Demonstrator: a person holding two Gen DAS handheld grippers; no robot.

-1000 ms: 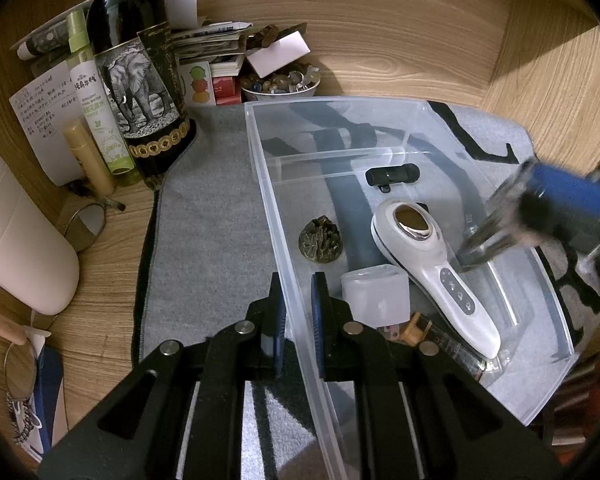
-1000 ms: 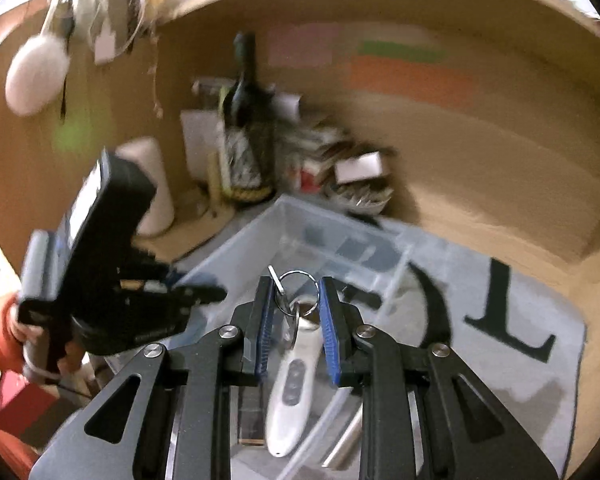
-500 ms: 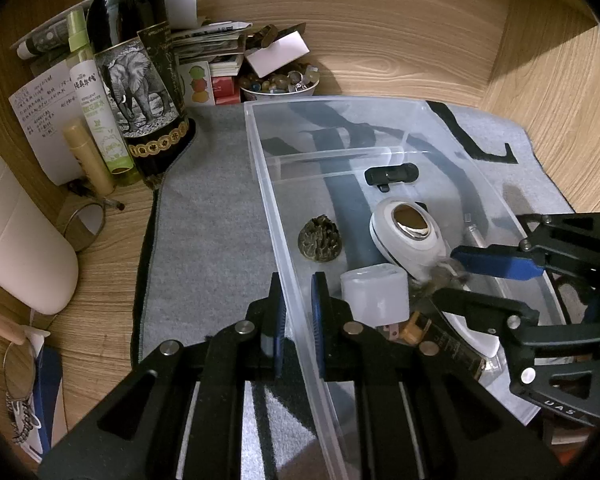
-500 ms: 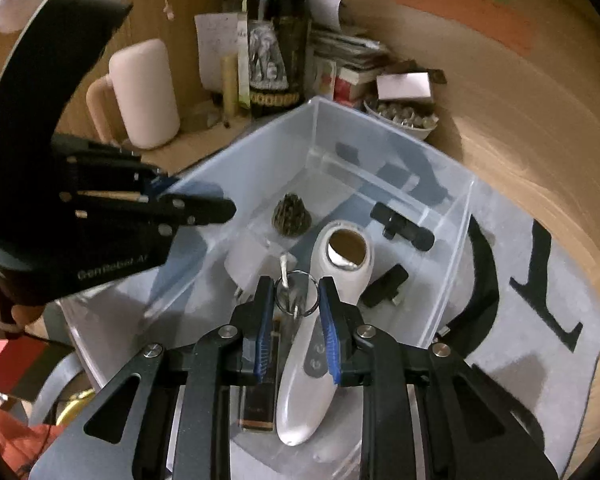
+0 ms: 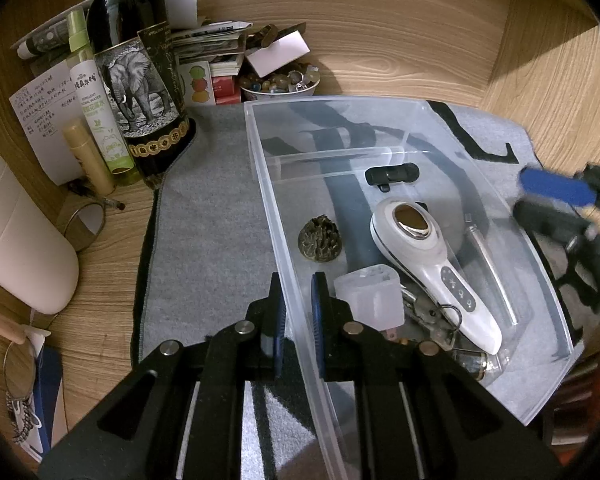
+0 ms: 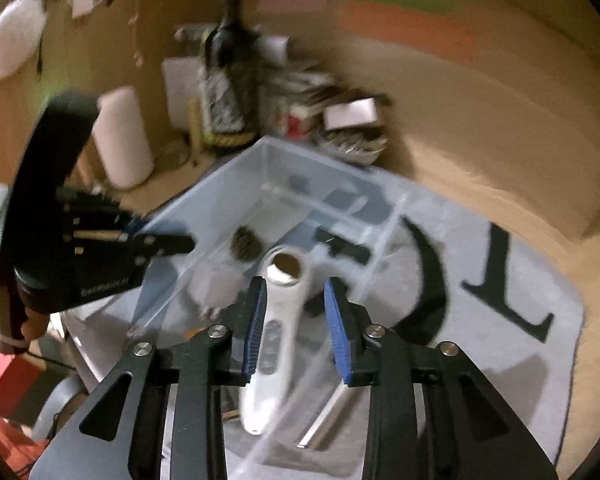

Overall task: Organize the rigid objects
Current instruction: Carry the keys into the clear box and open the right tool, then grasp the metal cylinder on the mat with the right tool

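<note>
The left gripper (image 5: 296,312) is clamped on the near wall of the clear plastic bin (image 5: 268,184); the right gripper (image 6: 296,320) hangs above it, jaws apart and holding nothing. Inside the bin, a key ring (image 5: 440,314) lies touching a white handheld massager (image 5: 428,260), near a pinecone-like ornament (image 5: 320,238) and a frosted white cube (image 5: 370,300). The bin stands on a grey mat (image 5: 208,220), beside an elephant-label wine bottle (image 5: 140,80)

Keys (image 5: 428,314) probably lie in bin (image 5: 452,120).
</note>
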